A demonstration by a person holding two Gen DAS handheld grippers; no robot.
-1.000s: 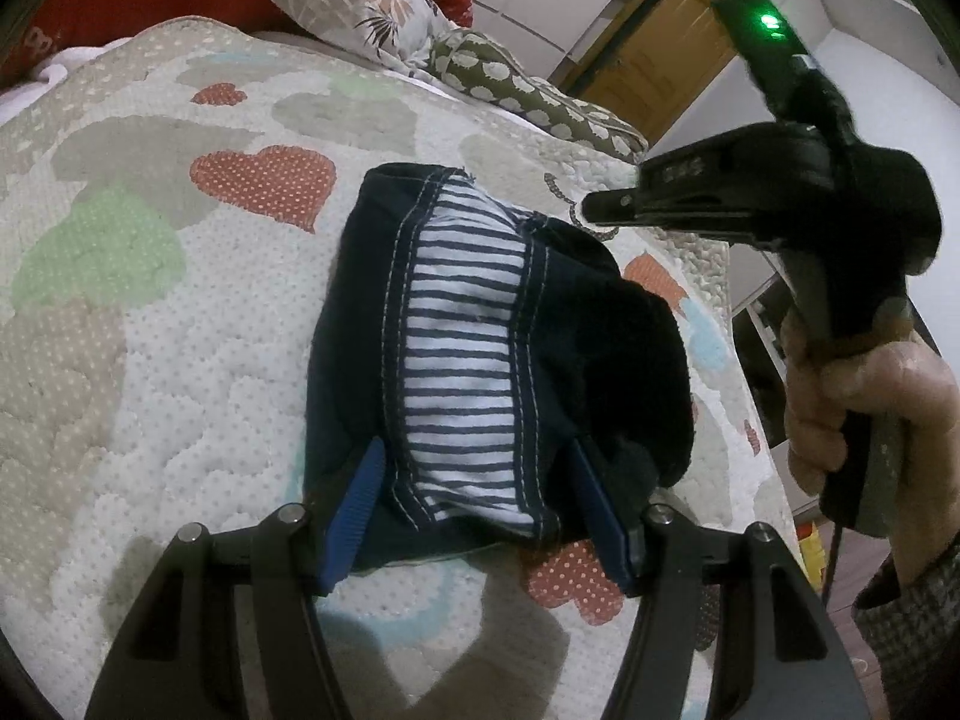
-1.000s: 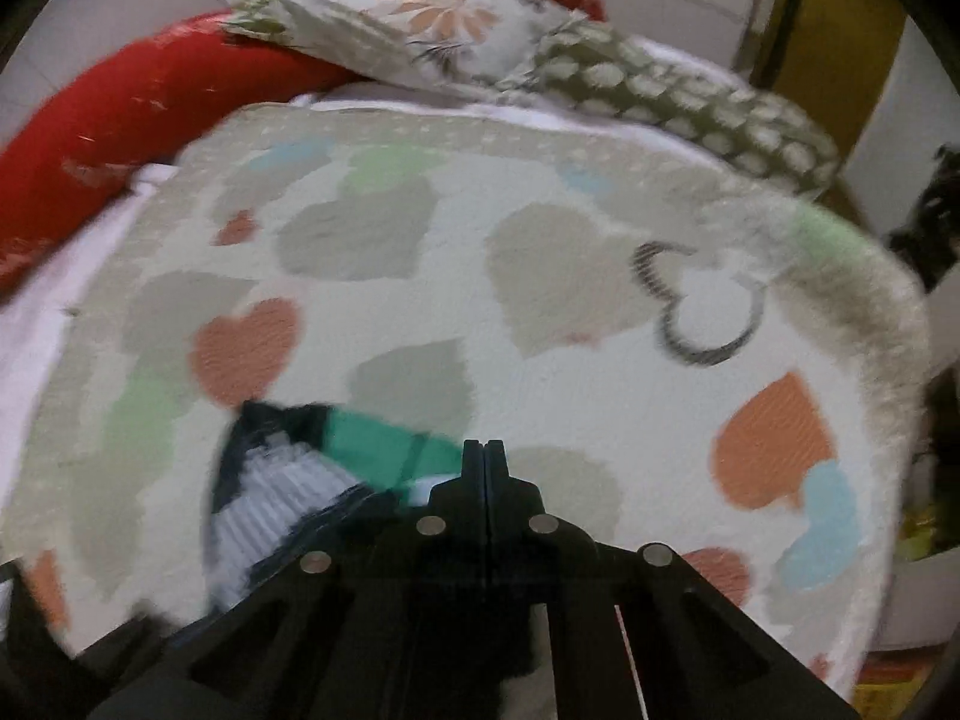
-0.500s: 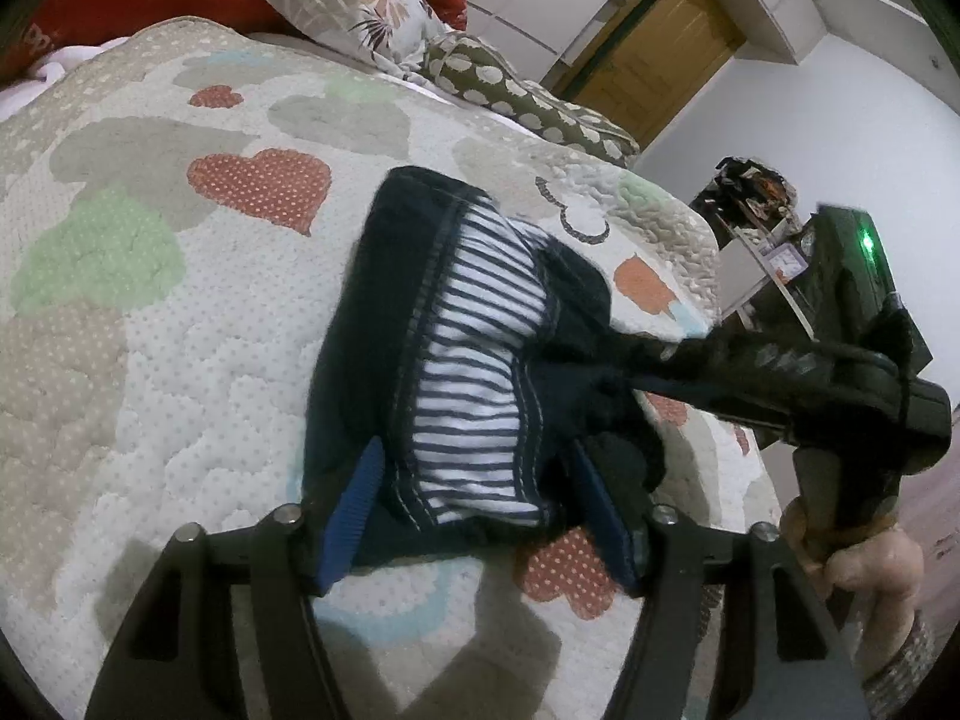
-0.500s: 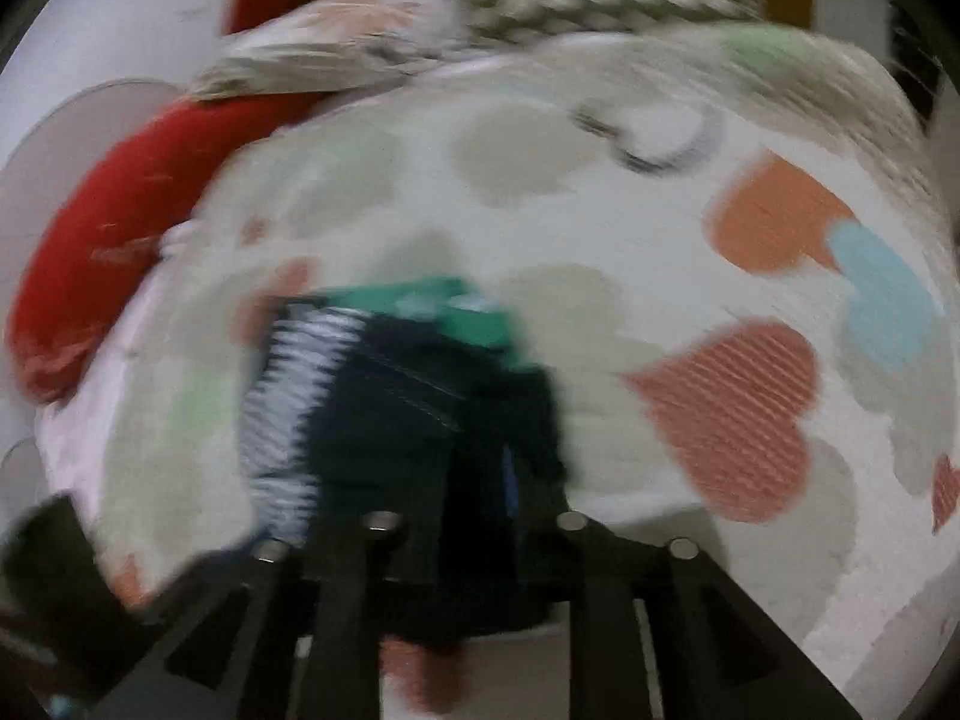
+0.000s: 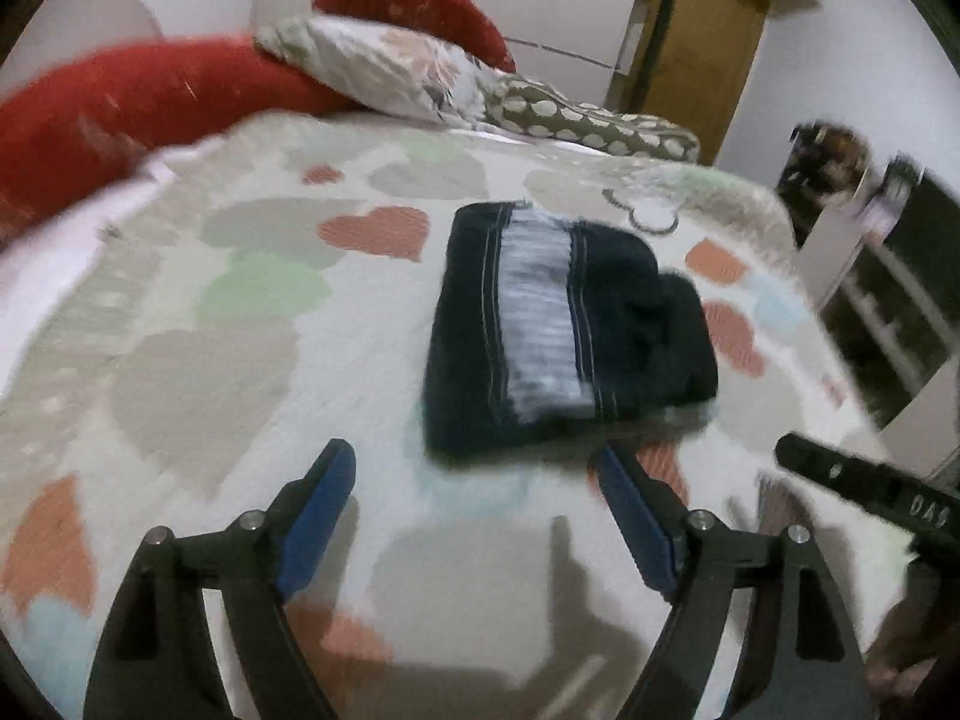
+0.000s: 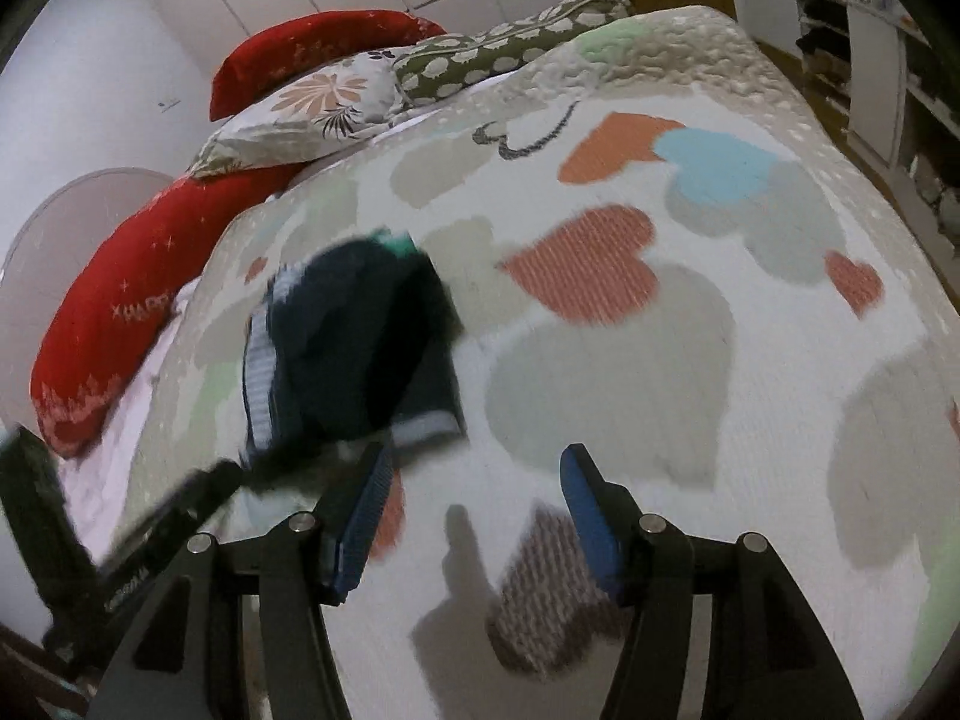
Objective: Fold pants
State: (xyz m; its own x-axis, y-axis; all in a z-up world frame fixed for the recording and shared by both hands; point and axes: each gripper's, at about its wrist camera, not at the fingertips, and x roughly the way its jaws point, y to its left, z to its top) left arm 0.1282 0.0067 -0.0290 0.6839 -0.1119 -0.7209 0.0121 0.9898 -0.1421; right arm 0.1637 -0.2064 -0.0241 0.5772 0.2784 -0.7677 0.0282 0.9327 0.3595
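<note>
The dark navy pants (image 5: pixel 564 330) lie folded into a small square bundle on the heart-patterned quilt (image 5: pixel 240 360), with a white striped band along the top. They also show in the right wrist view (image 6: pixel 354 360). My left gripper (image 5: pixel 474 492) is open and empty, just short of the bundle's near edge. My right gripper (image 6: pixel 474 492) is open and empty, to the right of the bundle above the quilt. The right gripper's body shows at the lower right of the left wrist view (image 5: pixel 864 492).
Red cushions (image 5: pixel 150 102), a floral pillow (image 5: pixel 396 72) and a dotted pillow (image 5: pixel 588 120) line the head of the bed. A wooden door (image 5: pixel 696 42) and dark shelves (image 5: pixel 888 312) stand past the bed's right edge.
Both grippers have pulled back from the bundle. The right gripper, shut and at the pants before, is now open and clear of them. The folded pants lie alone on the quilt.
</note>
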